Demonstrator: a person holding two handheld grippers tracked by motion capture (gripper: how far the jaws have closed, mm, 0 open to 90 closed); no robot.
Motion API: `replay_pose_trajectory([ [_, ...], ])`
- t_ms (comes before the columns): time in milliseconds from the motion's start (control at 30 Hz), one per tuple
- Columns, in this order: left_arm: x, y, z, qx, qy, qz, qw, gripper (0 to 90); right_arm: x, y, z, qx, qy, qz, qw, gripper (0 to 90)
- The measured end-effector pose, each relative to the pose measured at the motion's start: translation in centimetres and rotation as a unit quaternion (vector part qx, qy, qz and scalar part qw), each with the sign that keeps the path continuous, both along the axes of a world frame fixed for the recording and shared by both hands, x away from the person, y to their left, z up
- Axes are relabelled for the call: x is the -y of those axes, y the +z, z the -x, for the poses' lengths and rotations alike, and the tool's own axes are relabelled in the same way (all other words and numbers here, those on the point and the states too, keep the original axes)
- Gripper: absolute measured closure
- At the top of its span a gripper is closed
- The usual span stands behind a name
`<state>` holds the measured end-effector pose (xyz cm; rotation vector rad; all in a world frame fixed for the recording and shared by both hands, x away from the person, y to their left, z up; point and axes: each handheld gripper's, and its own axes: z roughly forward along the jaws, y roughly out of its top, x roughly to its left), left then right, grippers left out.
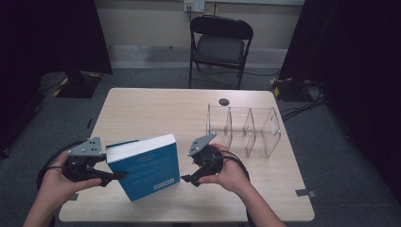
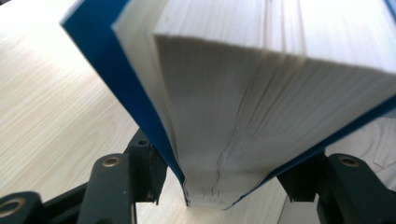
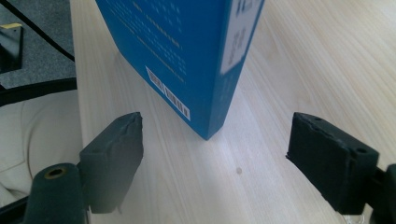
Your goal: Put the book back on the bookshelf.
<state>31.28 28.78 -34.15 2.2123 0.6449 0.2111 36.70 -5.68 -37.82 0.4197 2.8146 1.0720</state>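
Nothing can actually be read here. On the back cover of the thick blue paperback book (image 3: 187, 46), rows of small white print and a white barcode label (image 3: 168, 95) can be made out toward 6 o'clock, all too blurred. A white patch on its spine (image 3: 240, 35) is just as illegible.

We see the book (image 1: 146, 165) standing on the near part of the surface (image 1: 156, 113), between the left gripper (image 1: 116, 176) at its left and the right gripper (image 1: 189, 179) at its right. The divided holder (image 1: 243, 130) sits farther right and behind; a chair (image 1: 220, 45) stands beyond the far edge.
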Motion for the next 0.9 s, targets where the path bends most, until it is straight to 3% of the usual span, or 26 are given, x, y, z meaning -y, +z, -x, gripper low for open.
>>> replay_pose_trajectory([
  [400, -0.2, 0.0, 0.1, 0.001, 0.0, 0.002, 1.0, 43.1, -1.4, 3.1, -0.3, -0.001, 0.017, -0.001, 0.9998, 17.8],
  [900, -0.7, -0.3, 0.3, 0.002, 0.006, 0.009, 0.9999, 43.1, -3.1, 6.2, -0.7, 0.019, 0.035, -0.005, 0.9992, 18.3],
])
